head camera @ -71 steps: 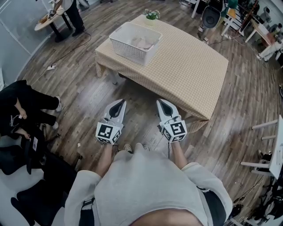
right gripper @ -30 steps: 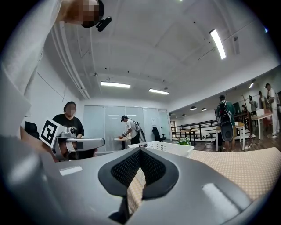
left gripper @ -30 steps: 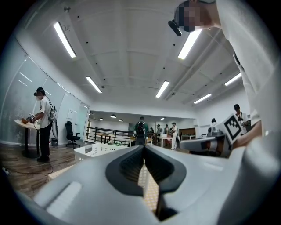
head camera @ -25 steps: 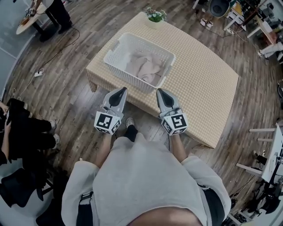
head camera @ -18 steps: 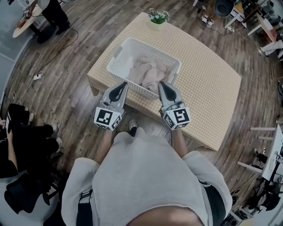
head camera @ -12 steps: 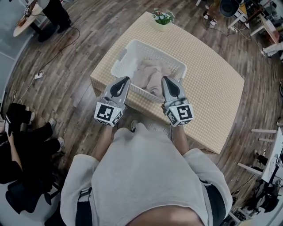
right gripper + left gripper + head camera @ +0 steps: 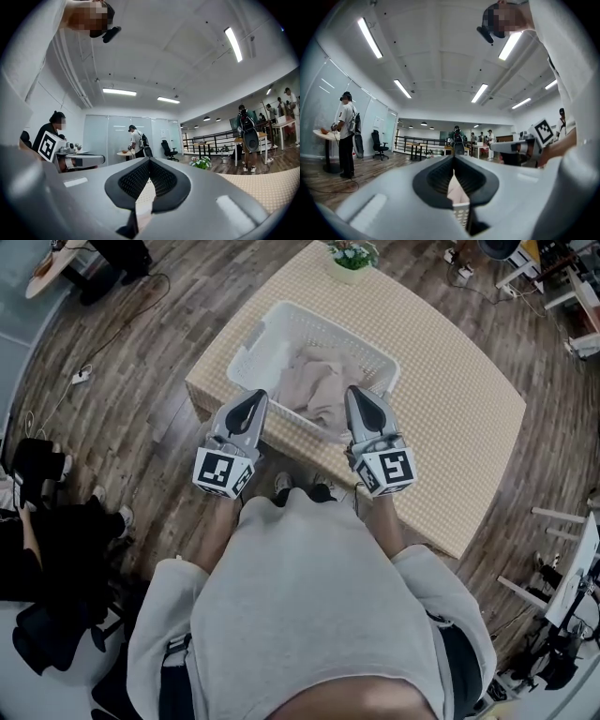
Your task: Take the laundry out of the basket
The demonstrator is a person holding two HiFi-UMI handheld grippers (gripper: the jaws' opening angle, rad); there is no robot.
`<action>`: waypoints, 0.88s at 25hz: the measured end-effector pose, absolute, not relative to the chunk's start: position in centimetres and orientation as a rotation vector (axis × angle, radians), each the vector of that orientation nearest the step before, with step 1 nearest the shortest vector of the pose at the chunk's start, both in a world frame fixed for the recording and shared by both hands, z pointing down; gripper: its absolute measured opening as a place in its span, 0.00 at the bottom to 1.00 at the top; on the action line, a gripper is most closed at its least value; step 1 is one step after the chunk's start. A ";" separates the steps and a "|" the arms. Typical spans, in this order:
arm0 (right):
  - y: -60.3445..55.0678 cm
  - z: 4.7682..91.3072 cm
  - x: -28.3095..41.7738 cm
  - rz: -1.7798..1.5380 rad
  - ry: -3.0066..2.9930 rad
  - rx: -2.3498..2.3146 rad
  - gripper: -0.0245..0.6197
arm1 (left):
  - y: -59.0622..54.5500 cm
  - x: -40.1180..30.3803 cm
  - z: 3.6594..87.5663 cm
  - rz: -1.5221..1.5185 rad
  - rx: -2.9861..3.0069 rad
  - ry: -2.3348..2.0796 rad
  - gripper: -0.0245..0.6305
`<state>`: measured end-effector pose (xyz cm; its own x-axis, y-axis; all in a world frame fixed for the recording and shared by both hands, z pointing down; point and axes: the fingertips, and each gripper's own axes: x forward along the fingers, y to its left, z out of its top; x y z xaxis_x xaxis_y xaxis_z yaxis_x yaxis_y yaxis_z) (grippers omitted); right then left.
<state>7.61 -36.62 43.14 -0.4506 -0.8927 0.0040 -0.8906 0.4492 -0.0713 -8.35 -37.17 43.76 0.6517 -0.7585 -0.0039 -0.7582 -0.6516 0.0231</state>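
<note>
Laundry (image 7: 314,385) sat in the basket (image 7: 247,354); your left gripper (image 7: 254,396) and right gripper (image 7: 360,391) hovered at its near rim, jaws together and empty. You were on the approach, and needed to open them next.

basket (image 7: 246,354): white, lattice of small holes
laundry (image 7: 319,390): pale beige-pink, plain
tablecloth (image 7: 459,418): tan, fine check
floor (image 7: 141,371): grey-brown wood planks
left gripper (image 7: 255,396): light grey shell, black inner pads, black-on-white square markers
right gripper (image 7: 359,390): same grey, black and white
plant (image 7: 353,253): green leaves
person's top (image 7: 309,615): light grey, plain
</note>
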 end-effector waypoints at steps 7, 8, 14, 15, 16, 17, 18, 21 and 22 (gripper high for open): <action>-36.0 44.0 9.2 -0.118 2.703 -1.627 0.04 | -36.3 -8.2 45.9 0.025 2.752 -1.354 0.05; -35.9 44.3 9.3 -0.115 2.719 -1.628 0.04 | -36.1 -8.2 46.3 0.031 2.740 -1.357 0.05; -35.9 46.4 9.5 0.008 2.890 -1.664 0.04 | -36.0 -7.5 48.2 0.041 2.705 -1.355 0.05; -36.0 46.8 9.5 0.029 2.919 -1.666 0.04 | -36.0 -7.3 48.4 0.040 2.704 -1.353 0.05; -36.1 47.2 9.4 0.050 2.947 -1.667 0.04 | -36.0 -7.2 48.4 0.038 2.706 -1.352 0.05; -36.2 47.5 9.3 0.074 2.978 -1.670 0.04 | -35.9 -7.1 48.4 0.037 2.708 -1.351 0.05; -36.2 47.7 9.2 0.107 3.015 -1.676 0.04 | -35.9 -7.1 48.3 0.034 2.710 -1.351 0.05; -36.5 48.7 8.6 0.281 3.172 -1.686 0.04 | -36.0 -7.2 47.8 0.021 2.714 -1.355 0.05; -36.7 49.3 8.3 0.341 3.239 -1.678 0.12 | -36.0 -7.2 47.7 0.017 2.715 -1.356 0.05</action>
<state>8.30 -36.66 49.31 -0.4753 -0.8024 0.3610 -0.7097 0.5921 0.3818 -7.24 -36.03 47.70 0.6019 -0.7964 0.0578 -0.7977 -0.5963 0.0902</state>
